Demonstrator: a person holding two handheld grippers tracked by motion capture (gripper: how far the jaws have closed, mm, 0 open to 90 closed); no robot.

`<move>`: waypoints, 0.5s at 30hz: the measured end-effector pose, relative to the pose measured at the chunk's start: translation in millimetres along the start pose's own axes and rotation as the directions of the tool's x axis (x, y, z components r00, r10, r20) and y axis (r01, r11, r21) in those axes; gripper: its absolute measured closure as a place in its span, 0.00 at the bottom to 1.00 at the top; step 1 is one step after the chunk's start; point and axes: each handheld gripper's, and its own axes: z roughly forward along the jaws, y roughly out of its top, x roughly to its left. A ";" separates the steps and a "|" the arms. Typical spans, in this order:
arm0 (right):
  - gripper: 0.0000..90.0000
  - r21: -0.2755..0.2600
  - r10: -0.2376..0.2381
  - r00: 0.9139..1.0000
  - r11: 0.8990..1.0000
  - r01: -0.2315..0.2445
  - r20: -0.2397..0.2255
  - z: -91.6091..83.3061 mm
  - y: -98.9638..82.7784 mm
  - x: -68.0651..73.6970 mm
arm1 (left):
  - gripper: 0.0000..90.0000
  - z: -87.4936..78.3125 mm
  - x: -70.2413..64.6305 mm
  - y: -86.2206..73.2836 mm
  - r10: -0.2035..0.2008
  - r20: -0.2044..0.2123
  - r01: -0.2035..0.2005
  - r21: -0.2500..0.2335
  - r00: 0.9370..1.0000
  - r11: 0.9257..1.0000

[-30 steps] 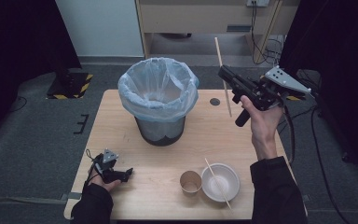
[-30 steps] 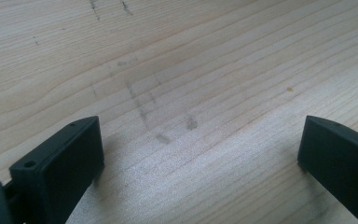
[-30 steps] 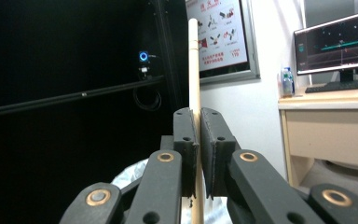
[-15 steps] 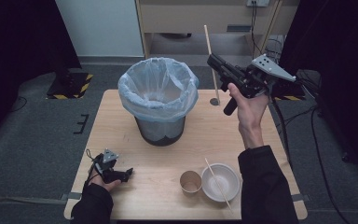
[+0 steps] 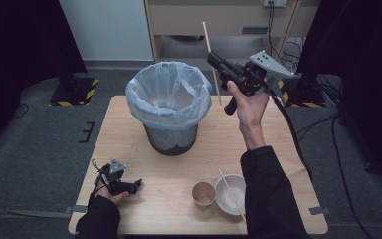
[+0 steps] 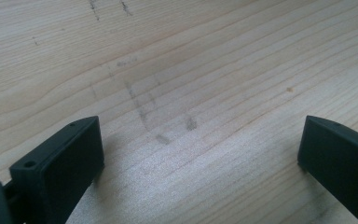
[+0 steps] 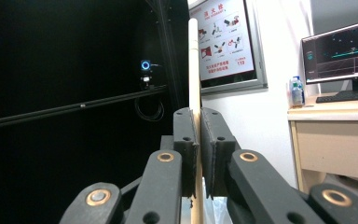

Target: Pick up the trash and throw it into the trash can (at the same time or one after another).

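While aloft, chopstick point(image 7: 194, 70) between fingers point(image 7: 185, 140).

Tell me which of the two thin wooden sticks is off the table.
The thin wooden stick clamped upright in the right tool, beside the bag-lined bin. The other stick rests in the white bowl.

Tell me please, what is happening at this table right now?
A person works at a wooden table with tongs in each hand. The right tongs are shut on a wooden chopstick, held upright beside the rim of a bin lined with a pale bag. The left tongs rest open on the table near its front edge, holding nothing. Near the front stand a paper cup and a white bowl with a second chopstick lying across it.
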 end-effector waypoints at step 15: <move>0.95 -0.021 0.026 1.000 0.999 -0.026 -0.005 35.1 -7.9 3.6 | 0.00 0.0 0.0 0.0 0.000 0.000 0.000 0.001 1.000 1.000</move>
